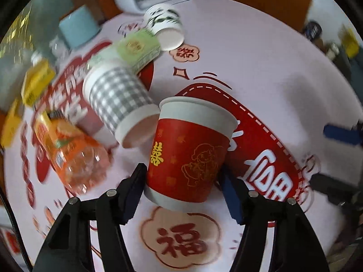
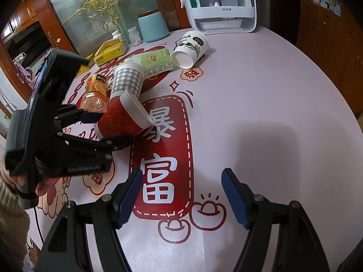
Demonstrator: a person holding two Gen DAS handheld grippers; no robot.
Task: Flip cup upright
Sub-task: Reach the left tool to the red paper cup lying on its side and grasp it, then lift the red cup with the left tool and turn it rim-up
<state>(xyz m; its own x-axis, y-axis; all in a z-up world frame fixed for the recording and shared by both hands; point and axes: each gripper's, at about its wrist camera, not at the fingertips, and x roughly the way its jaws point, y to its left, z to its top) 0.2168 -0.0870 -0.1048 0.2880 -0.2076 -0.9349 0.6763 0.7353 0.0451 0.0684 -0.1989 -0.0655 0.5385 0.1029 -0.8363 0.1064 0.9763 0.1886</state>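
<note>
My left gripper (image 1: 183, 179) is shut on a red paper cup (image 1: 188, 156) with gold drawings and a white rim. The cup is tilted, lifted partly off the table, rim pointing away and up. In the right wrist view the same red cup (image 2: 120, 120) leans with its rim edge low on the tablecloth, held by the left gripper (image 2: 106, 129). My right gripper (image 2: 181, 190) is open and empty above the red banner print, apart from the cup.
A grey checked cup (image 1: 118, 99) lies on its side just left of the red cup. A white leaf-print cup (image 1: 165, 25) lies on its side farther back. An orange bottle (image 1: 72, 156), green carton (image 1: 136, 49), yellow box (image 2: 111, 49), blue jar (image 2: 153, 26) and white appliance (image 2: 223, 6) stand behind.
</note>
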